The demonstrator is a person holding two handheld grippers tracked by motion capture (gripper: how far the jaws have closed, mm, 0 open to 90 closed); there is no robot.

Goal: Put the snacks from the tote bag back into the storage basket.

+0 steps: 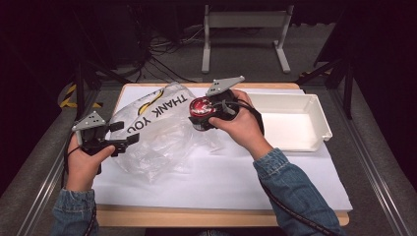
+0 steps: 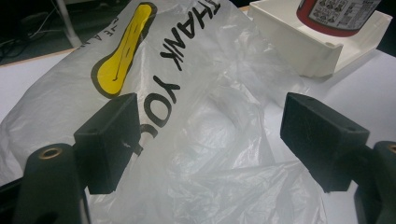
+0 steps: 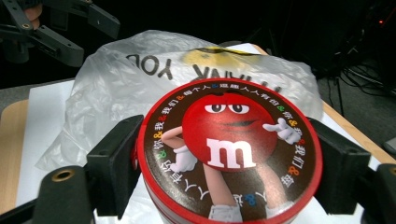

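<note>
We held the M&M's tin (image 3: 229,154) clamped in the right gripper (image 1: 212,114) | left gripper (image 2: 210,140) fingers gaped over the plastic bag (image 1: 157,130) | risk: smooth round tin slipping, or limp bag mouth collapsing.

Seen from above: right gripper (image 1: 200,116) clamped on a red-lidded candy tub (image 1: 200,109), lifted beside a crumpled clear plastic bag (image 1: 157,130) toward the table's far-left corner. Left gripper (image 1: 124,132), jaws apart, at the bag's left edge. White tray (image 1: 314,118) near the far-right corner.
</note>
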